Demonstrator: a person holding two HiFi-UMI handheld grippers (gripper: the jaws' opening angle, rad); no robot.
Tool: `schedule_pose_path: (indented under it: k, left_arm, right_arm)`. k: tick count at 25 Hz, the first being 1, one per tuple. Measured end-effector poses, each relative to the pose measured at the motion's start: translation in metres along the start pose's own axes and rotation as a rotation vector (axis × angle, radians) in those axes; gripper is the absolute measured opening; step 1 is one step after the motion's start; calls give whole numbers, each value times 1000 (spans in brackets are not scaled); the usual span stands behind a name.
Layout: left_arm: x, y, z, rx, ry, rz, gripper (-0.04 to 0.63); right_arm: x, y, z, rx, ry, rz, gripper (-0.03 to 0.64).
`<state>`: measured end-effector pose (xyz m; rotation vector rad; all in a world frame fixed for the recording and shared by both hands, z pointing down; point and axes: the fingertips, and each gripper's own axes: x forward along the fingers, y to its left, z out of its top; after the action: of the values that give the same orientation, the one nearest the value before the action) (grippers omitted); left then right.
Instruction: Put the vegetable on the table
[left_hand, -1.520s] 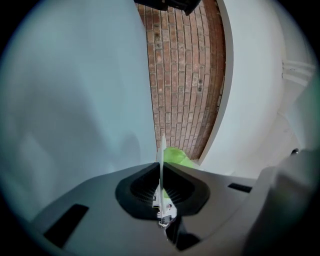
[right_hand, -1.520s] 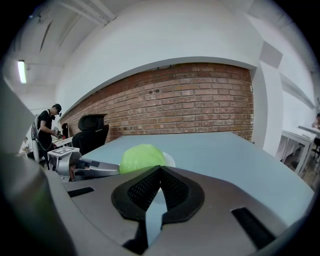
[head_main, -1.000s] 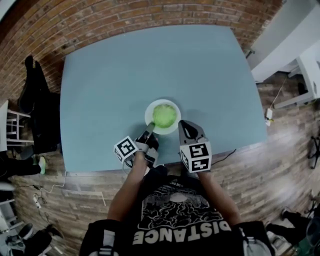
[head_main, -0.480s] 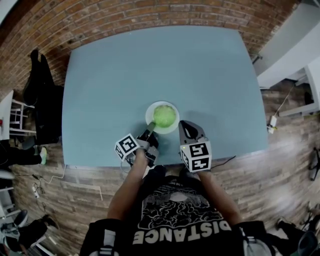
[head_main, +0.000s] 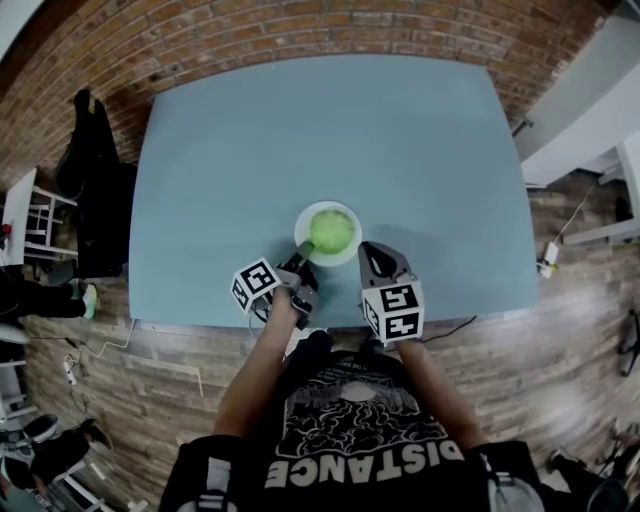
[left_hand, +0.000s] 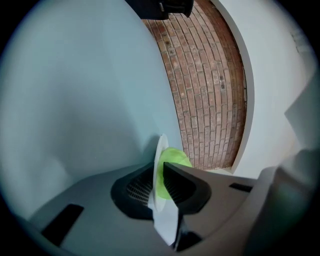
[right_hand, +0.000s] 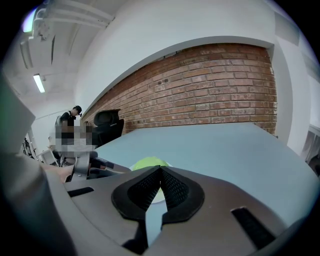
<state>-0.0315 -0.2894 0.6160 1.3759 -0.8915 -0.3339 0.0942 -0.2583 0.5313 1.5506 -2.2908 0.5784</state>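
A green leafy vegetable (head_main: 330, 230) lies on a white plate (head_main: 351, 250) near the front edge of the blue table (head_main: 400, 150). My left gripper (head_main: 300, 258) is shut on the plate's near-left rim. In the left gripper view the plate (left_hand: 161, 150) stands edge-on between the jaws, the vegetable (left_hand: 175, 157) just behind it, and the left gripper (left_hand: 161, 172) clamps it. My right gripper (head_main: 368, 250) hovers just right of the plate, shut and empty. In the right gripper view the right gripper (right_hand: 160, 170) has its tips touching, with the vegetable (right_hand: 146, 162) beyond.
A black chair with dark clothing (head_main: 95, 190) stands at the table's left side. White furniture (head_main: 590, 110) is at the right. A thin cable (head_main: 450, 318) runs off the front edge. Brick paving surrounds the table.
The head view has drifted slightly. The plate, the vegetable and both grippers stay where they were on the table.
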Motion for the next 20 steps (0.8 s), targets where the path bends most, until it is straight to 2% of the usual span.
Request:
schedule_pose_path:
  k: [5,13,20]
  left_arm:
    - [0,0,1,23,-3,50,43]
    - [0,14,0,80,17,186,44]
    - [-1,18,-4,259,83,317,52]
  right_arm:
    - [1,1,0,1,-2,11,8]
    - [1,-3,-4,5,12,10,8]
    - [1,-1,-11,23,21,20,8]
